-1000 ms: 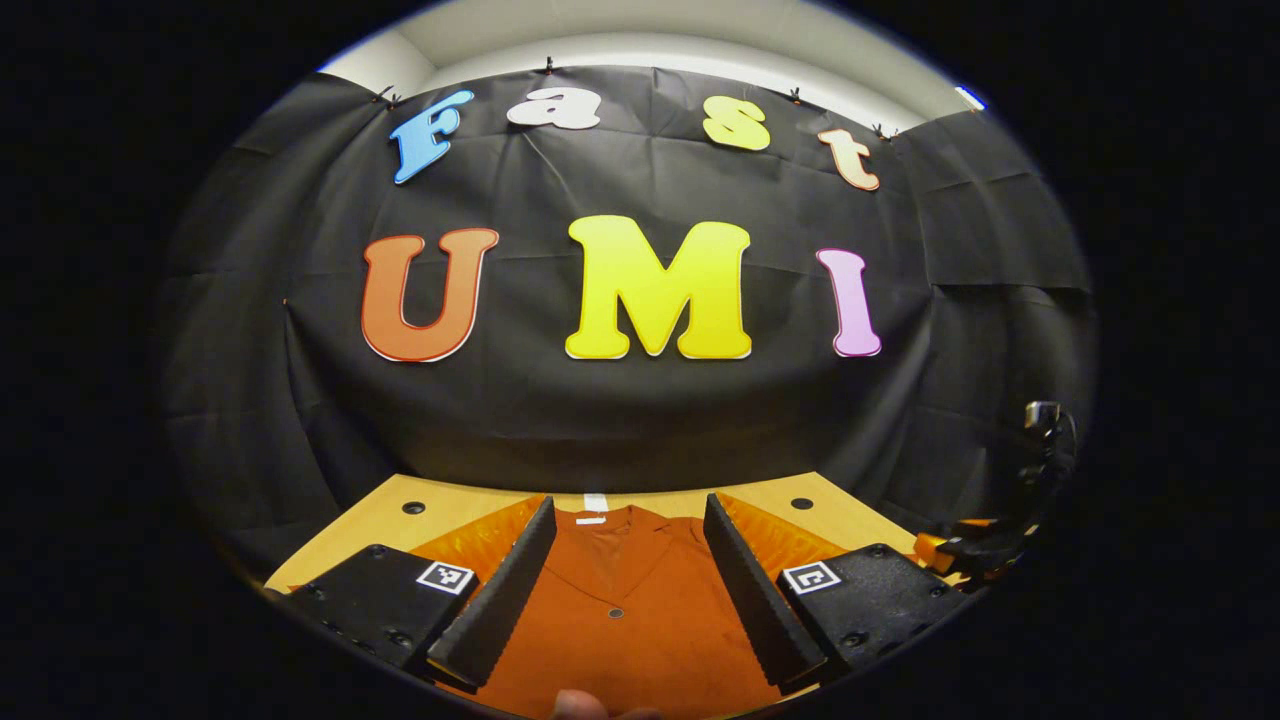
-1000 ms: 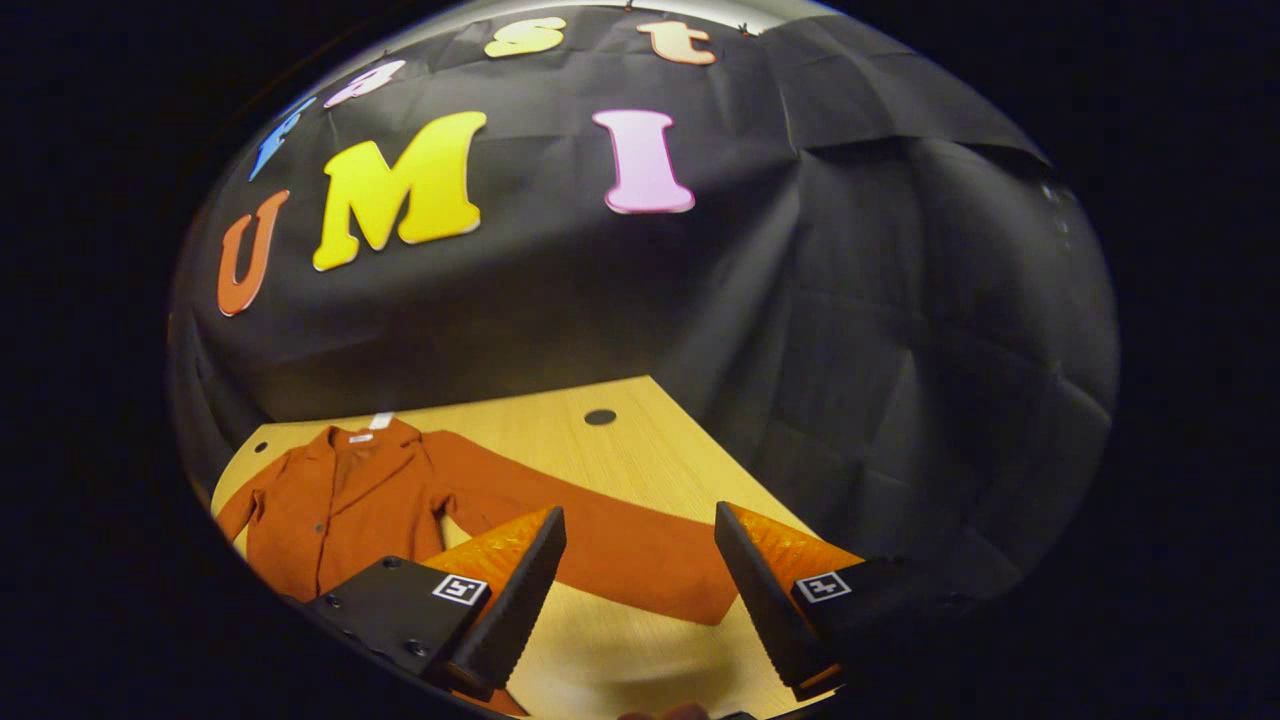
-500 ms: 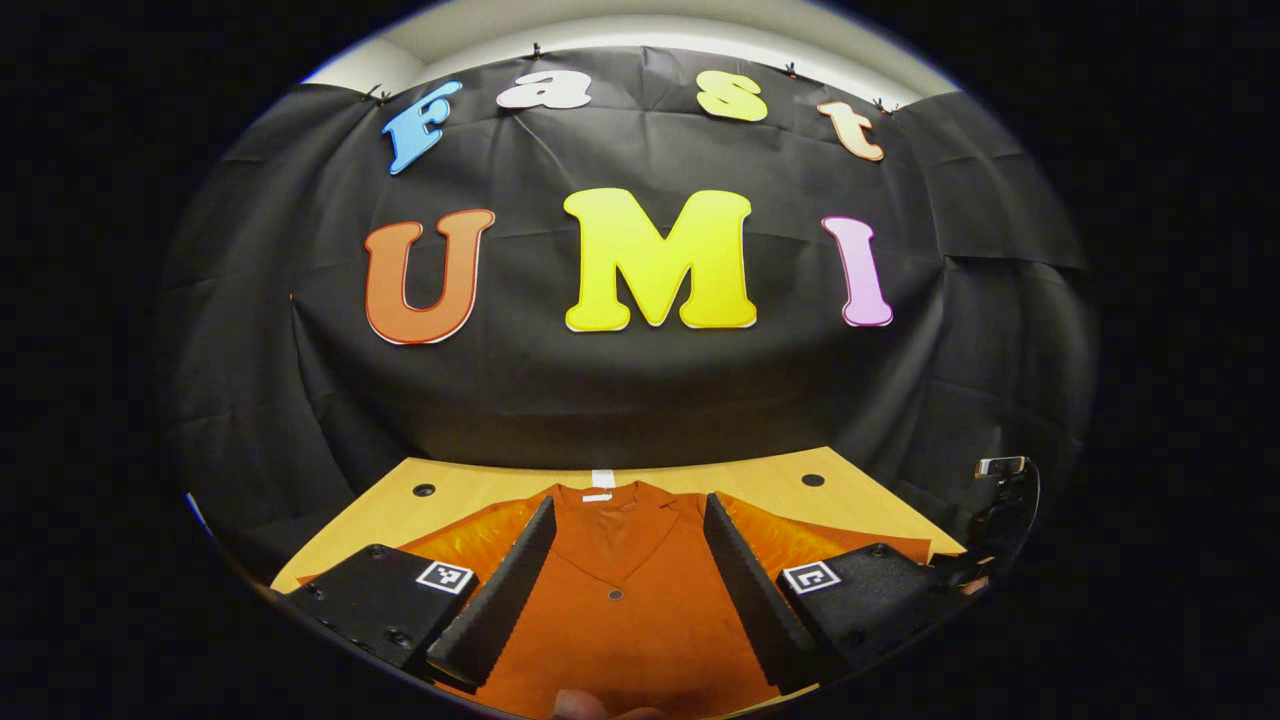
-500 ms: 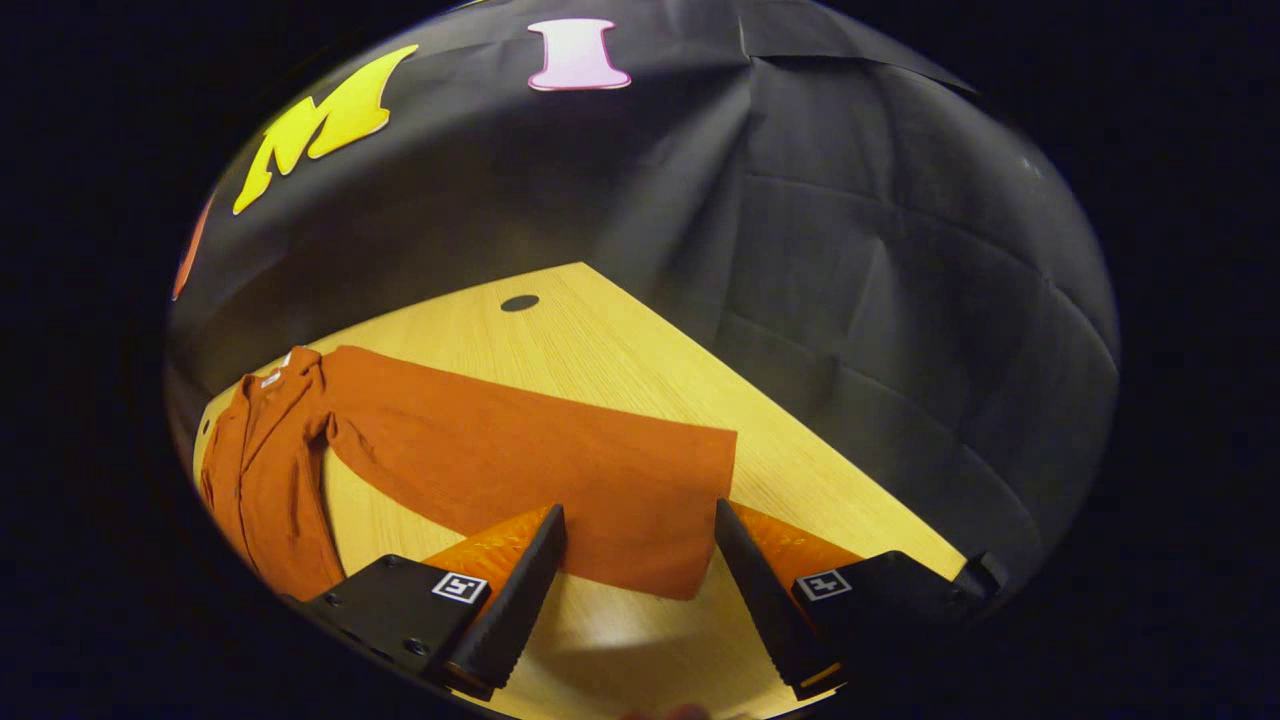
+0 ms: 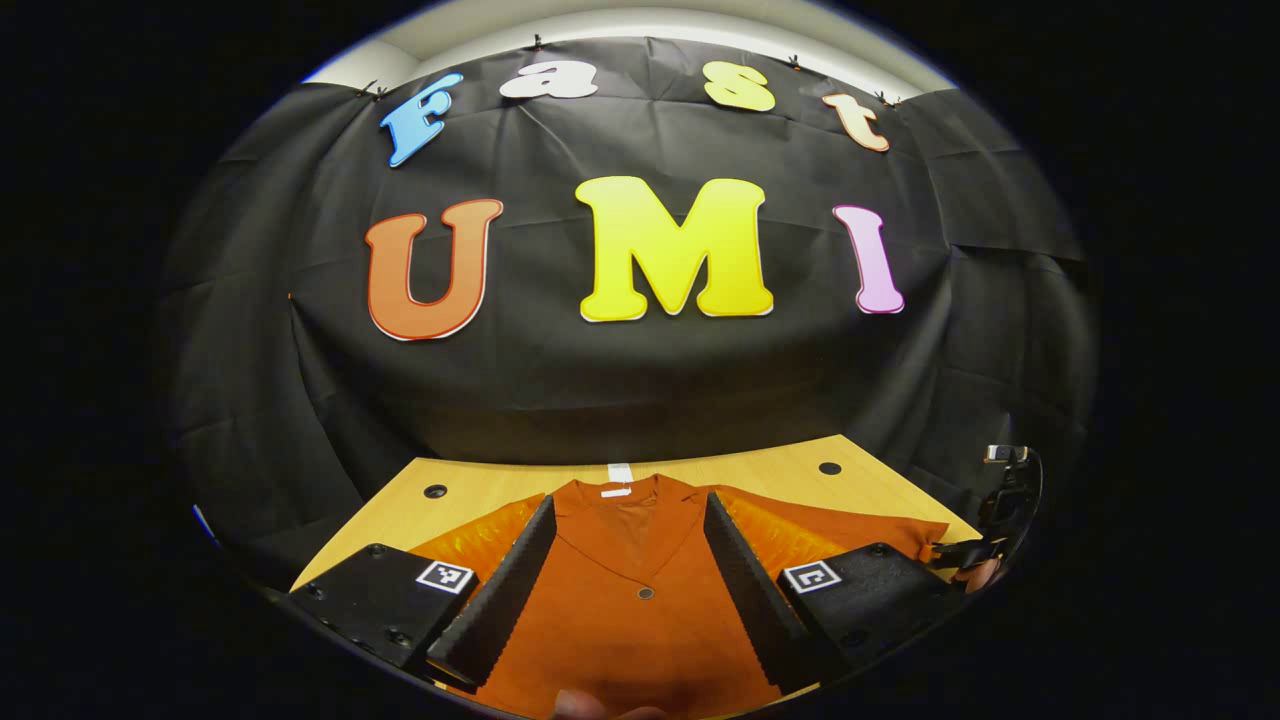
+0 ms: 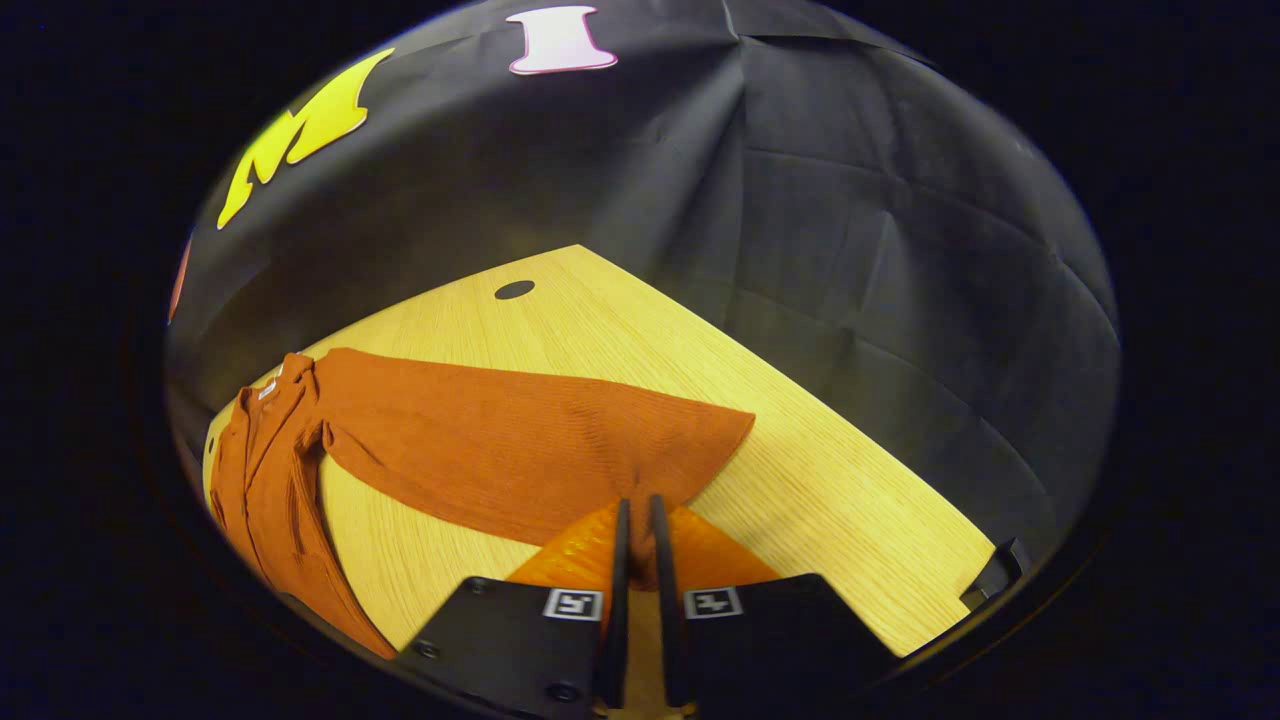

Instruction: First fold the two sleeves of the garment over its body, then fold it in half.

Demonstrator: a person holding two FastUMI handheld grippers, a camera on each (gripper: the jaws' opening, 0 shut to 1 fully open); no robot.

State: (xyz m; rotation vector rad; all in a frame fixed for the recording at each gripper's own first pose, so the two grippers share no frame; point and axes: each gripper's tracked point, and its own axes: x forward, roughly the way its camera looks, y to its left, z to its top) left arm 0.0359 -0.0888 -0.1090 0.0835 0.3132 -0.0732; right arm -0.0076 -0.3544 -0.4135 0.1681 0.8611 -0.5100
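In the left gripper view our left gripper (image 5: 628, 585) hangs spread wide above the garment (image 5: 625, 610) on the table (image 5: 480, 490); its neck label (image 5: 617, 492) is unreadable. In the right gripper view our right gripper (image 6: 636, 560) seems pinched onto the sleeve (image 6: 520, 450) cuff.
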